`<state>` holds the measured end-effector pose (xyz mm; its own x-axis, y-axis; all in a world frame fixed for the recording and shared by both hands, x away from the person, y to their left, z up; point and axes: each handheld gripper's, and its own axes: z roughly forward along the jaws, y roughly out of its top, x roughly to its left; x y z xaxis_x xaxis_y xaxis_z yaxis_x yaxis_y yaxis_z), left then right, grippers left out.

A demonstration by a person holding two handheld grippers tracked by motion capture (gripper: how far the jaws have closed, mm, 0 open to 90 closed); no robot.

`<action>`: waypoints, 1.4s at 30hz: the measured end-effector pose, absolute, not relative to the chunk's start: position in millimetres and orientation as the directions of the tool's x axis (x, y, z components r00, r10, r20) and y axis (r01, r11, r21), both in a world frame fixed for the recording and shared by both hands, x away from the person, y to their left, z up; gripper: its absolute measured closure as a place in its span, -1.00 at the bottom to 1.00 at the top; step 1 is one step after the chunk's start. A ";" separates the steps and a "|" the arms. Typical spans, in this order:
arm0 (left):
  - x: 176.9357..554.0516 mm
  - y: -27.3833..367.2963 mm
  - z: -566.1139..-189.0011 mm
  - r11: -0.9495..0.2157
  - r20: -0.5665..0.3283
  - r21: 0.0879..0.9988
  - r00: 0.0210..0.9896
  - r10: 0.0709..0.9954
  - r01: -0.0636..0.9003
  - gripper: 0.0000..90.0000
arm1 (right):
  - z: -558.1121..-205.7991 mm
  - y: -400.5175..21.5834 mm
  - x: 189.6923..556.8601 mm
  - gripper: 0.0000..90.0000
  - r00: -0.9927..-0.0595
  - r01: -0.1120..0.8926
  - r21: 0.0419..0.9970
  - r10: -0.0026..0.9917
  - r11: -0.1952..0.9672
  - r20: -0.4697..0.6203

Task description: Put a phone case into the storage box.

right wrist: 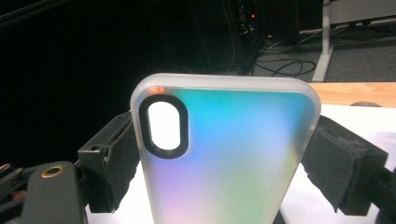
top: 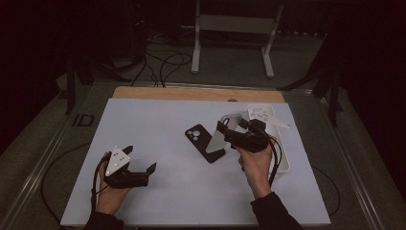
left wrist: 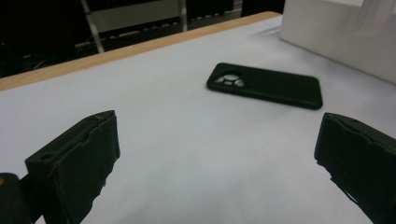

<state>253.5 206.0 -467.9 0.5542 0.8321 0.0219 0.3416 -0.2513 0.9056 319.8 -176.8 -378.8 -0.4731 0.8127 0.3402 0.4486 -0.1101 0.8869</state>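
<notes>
A: Right of the black case (top: pixel 205 143), right gripper (top: pixel 229 130) clamps the iridescent case (right wrist: pixel 224 154) by its long edges, lifted. Handling?
B: Light, bendy, slick plastic; keep edge grip. Left gripper (top: pixel 141 160) wide open, empty.

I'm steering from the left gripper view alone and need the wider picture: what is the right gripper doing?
Observer: The right gripper is shut on a translucent iridescent phone case, held across its width above the table.
Operator: I see a black phone case ahead. How does it lie relative to the held one?
Observer: In the high view the black phone case lies flat on the white table mat, partly under the held case's lower end.
Operator: And the white thing at my upper right?
Observer: That's a white bin on the mat's right side, beyond the right hand.
</notes>
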 end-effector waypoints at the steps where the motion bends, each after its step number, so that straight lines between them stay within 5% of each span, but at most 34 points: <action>1: 252.1 207.8 -469.3 -0.254 0.025 0.904 0.551 0.834 0.343 -0.99 | -378.3 -178.0 320.7 -0.62 -0.471 0.447 0.888 0.815 -0.109 0.338; 42: 246.9 218.6 -480.1 -0.250 0.030 0.892 0.502 0.864 0.376 -0.98 | -346.3 -226.1 376.4 -0.62 -0.349 0.391 0.920 0.920 -0.030 0.179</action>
<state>246.9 218.6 -480.1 0.5025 0.8641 0.0302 0.3762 -0.2500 0.8922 376.4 -226.1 -346.3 -0.3493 0.9198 0.1787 0.3910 -0.0302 0.9199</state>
